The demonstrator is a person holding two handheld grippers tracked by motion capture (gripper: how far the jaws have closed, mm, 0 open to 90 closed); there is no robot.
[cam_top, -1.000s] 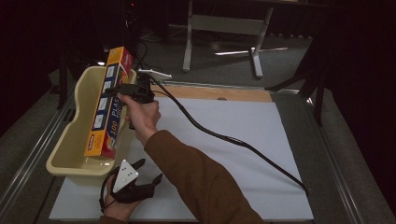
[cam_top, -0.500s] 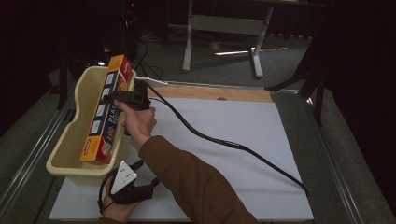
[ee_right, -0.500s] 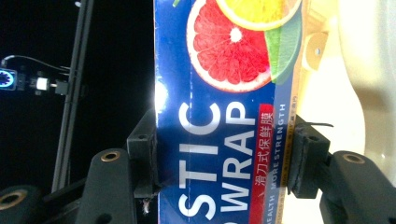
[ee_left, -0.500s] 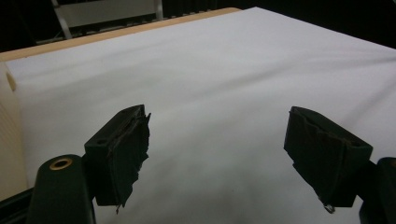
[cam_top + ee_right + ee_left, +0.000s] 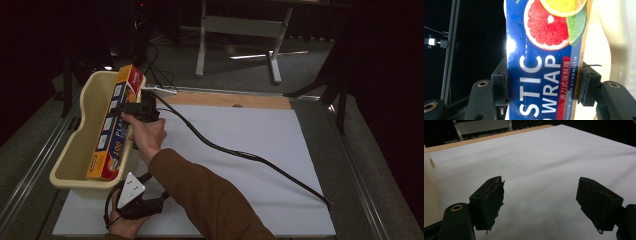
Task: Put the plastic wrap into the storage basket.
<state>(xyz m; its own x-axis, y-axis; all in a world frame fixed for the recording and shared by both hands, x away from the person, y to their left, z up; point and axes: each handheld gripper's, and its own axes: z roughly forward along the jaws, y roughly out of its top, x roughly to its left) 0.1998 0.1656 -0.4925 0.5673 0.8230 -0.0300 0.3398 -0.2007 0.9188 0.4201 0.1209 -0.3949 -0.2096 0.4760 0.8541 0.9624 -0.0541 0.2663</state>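
A long orange and blue plastic-wrap box (image 5: pixel 112 125) leans inside the cream tub (image 5: pixel 82 107), along its right wall. My right gripper (image 5: pixel 131 107) reaches over that wall, shut on the box near its far end. In the right gripper view the pads (image 5: pixel 499 87) press both sides of the box (image 5: pixel 544 50), whose print shows citrus slices. My left gripper (image 5: pixel 161 202) rests low at the front left, beside the tub's near end. It stands open over the white sheet (image 5: pixel 544 165), its jaws wide apart with nothing between them (image 5: pixel 540 205).
A black cable (image 5: pixel 240 152) trails from the right gripper across the white sheet (image 5: pixel 260 135) to its right edge. A wooden strip (image 5: pixel 225 99) borders the sheet at the back. Metal rails run along both sides of the table.
The right hand has sunk a little with the box, so the box sits lower and deeper in the tub. The left gripper has kept still.
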